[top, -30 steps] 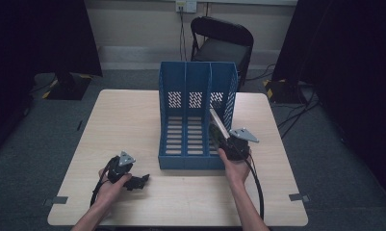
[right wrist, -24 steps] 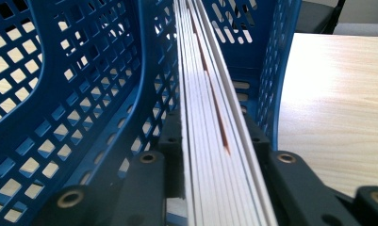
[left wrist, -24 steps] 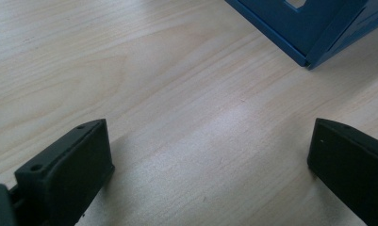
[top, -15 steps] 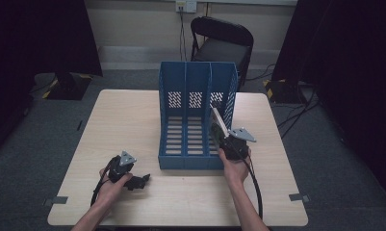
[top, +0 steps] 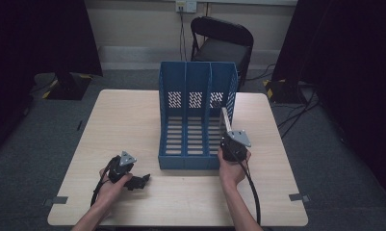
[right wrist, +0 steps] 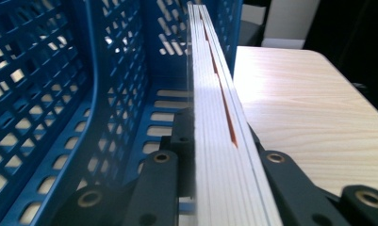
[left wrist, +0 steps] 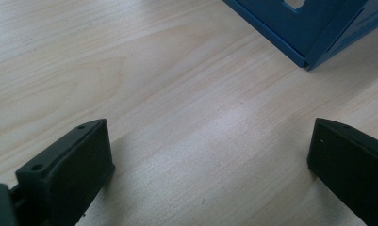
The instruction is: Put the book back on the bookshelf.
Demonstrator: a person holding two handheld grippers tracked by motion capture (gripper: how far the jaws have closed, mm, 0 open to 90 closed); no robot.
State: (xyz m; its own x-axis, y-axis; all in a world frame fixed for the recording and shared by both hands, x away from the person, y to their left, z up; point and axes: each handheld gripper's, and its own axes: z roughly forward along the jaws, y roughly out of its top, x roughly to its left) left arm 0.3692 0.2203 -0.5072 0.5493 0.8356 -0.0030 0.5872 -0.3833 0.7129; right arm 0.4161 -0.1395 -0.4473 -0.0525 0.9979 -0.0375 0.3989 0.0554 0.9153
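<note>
A blue three-slot file rack [top: 195,96] stands in the middle of the table, open towards me. My right gripper [top: 227,136] is at the front of its right slot, shut on a thin book [top: 225,120] that stands on edge and leans into that slot. In the right gripper view the book's white page edges [right wrist: 215,94] run between the pads of my right gripper [right wrist: 215,141], with the rack's perforated wall [right wrist: 59,94] on the left. My left gripper [top: 141,182] rests low over the table at the front left, open and holding nothing. The left gripper view shows my left gripper [left wrist: 210,155] wide apart over bare wood.
The light wooden table [top: 128,125] has free room on both sides of the rack. A corner of the rack [left wrist: 299,28] lies ahead of the left gripper. A black chair [top: 222,43] stands behind the table. Tape marks sit near the table's front corners.
The book in my right gripper has tipped slightly towards the rack's right wall. My left hand and gripper have stayed where they were.
</note>
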